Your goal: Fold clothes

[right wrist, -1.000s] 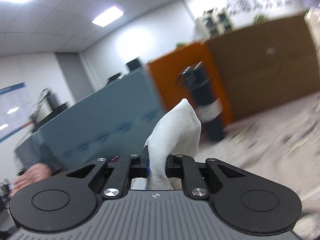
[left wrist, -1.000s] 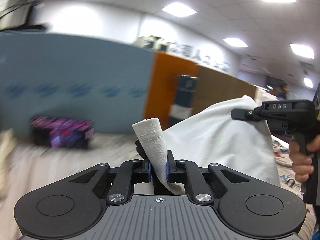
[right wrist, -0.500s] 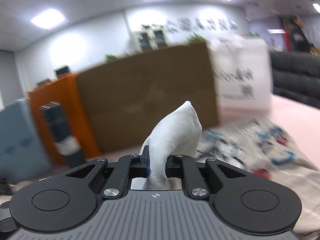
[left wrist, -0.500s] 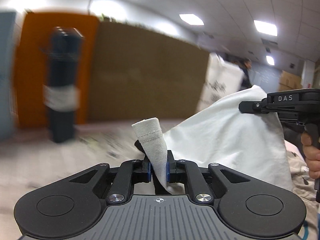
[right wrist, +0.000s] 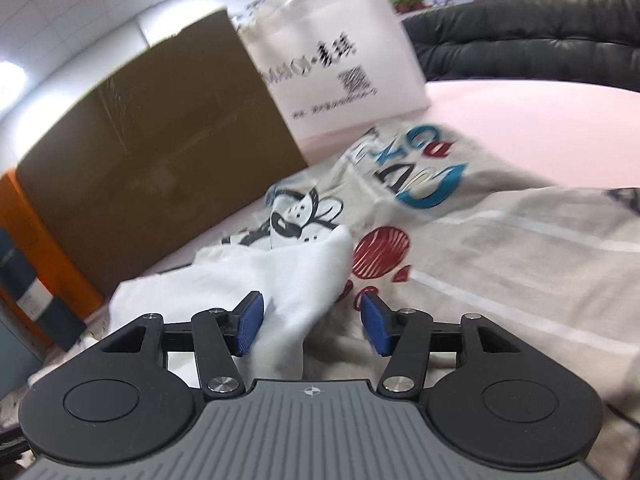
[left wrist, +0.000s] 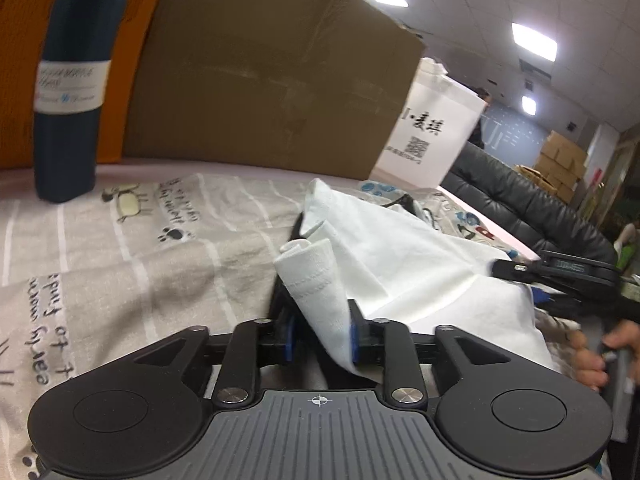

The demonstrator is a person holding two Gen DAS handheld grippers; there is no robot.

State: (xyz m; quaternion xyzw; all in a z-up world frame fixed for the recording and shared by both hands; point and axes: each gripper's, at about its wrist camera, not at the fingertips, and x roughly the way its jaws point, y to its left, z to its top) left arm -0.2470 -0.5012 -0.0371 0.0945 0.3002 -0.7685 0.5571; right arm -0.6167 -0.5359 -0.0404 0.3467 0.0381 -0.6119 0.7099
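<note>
A white garment (left wrist: 404, 256) lies low over the printed grey bedsheet (left wrist: 120, 240). My left gripper (left wrist: 320, 334) has its jaws parted a little, with a hemmed corner of the garment (left wrist: 316, 276) still lying between them. My right gripper (right wrist: 312, 322) is open wide, with the garment's other corner (right wrist: 288, 280) resting loose between its blue pads (right wrist: 250, 322). The right gripper also shows at the right edge of the left wrist view (left wrist: 560, 276), down at the cloth.
A large brown cardboard box (left wrist: 260, 80) and a white printed bag (left wrist: 432, 132) stand behind the sheet. A dark blue roll (left wrist: 72, 80) stands at the left. A black leather sofa (right wrist: 520, 44) lies beyond the pink surface (right wrist: 540, 128).
Both grippers came down from mid-air to the sheet, swinging right. The right jaws opened and let the corner go; the left jaws loosened. The garment now rests on the bed.
</note>
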